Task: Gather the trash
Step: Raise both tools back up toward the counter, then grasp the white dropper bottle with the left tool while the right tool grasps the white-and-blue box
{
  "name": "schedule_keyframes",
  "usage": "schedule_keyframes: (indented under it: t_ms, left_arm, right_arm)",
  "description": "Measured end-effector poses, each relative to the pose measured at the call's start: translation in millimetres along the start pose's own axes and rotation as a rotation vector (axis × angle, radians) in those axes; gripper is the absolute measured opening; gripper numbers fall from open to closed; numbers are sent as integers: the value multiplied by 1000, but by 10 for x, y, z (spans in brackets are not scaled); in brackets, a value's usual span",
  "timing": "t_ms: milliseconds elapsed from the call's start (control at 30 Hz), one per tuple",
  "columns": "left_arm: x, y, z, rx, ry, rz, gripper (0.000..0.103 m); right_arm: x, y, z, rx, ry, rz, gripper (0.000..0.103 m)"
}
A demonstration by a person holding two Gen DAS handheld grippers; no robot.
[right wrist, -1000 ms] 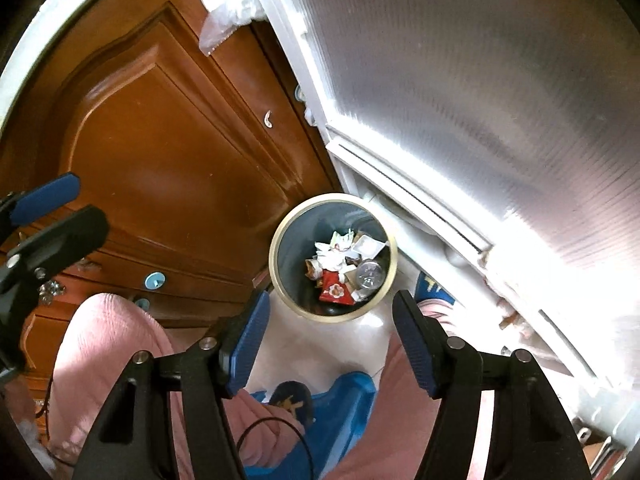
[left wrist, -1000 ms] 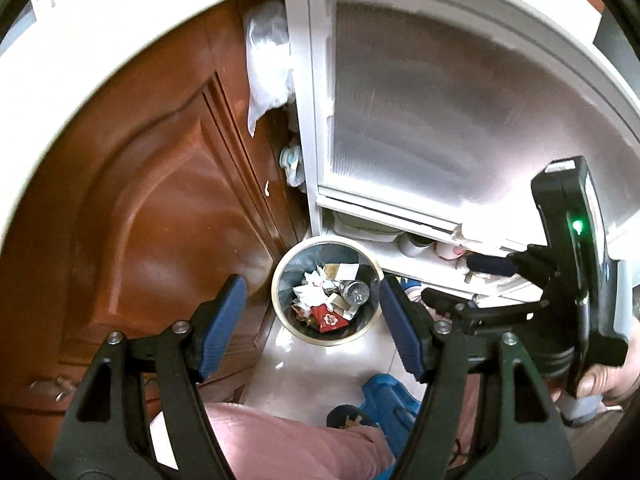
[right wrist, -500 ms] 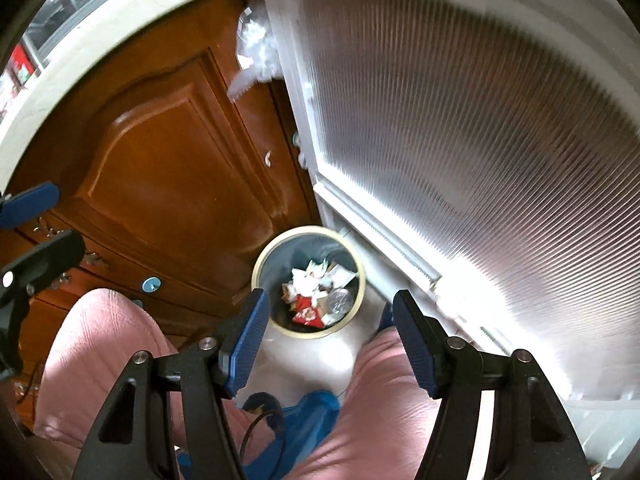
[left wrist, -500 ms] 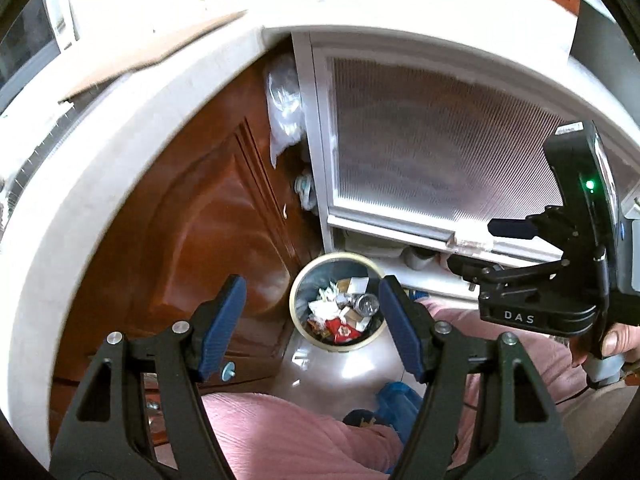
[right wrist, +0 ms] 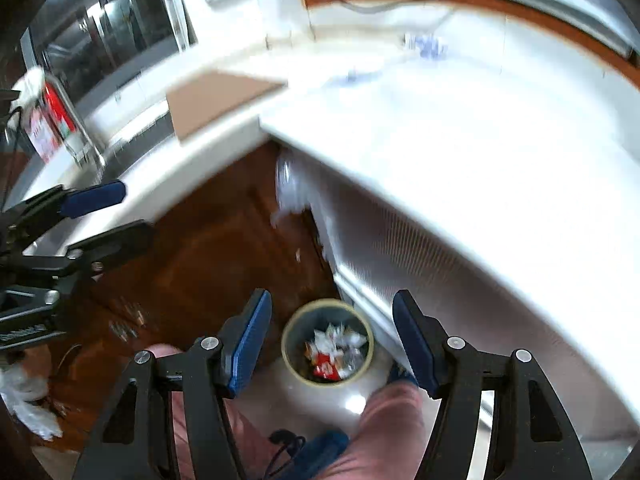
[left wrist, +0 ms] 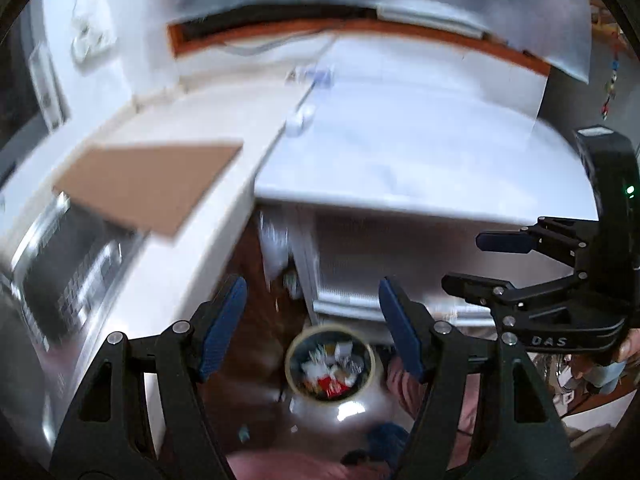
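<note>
1. The left gripper [left wrist: 312,330] was spread wide, jaws empty.
2. The right gripper [right wrist: 332,336] was likewise released, holding nothing.
3. The trash bin [right wrist: 289,350] stood at 6 o'clock, framed between each gripper's fingers, on the floor beside the brown cabinet door [right wrist: 224,248].
4. Crumpled waste [right wrist: 334,350] lay inside it.

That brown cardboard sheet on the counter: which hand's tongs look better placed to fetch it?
Probably the left. Both tongs, left and right, are open and empty above the bin, but the cardboard sheet lies on the left tongs' side.
</note>
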State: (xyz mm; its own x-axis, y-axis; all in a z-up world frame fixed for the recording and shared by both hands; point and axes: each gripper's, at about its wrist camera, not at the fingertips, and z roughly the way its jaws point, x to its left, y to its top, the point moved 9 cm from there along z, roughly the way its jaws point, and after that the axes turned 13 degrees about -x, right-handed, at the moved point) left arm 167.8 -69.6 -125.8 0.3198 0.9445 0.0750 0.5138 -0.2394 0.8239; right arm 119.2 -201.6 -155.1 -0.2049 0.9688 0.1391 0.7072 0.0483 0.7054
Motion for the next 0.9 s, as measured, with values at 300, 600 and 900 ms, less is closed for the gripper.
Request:
schedule_keyframes:
  t_ms: [300, 600, 900]
  left_arm:
    - [122, 1066, 667, -47, -5, 43, 66]
    - [301, 1297, 2015, 96, -55, -27, 66]
    - [327, 1320, 2798, 153, -74, -55, 59]
  right_arm:
    - [-310, 1298, -186, -130, 23, 18, 65]
    - [-1143, 2221, 306, -180, -37, 55, 62]
    - [-1693, 2398, 984, -156, -45, 97, 61]
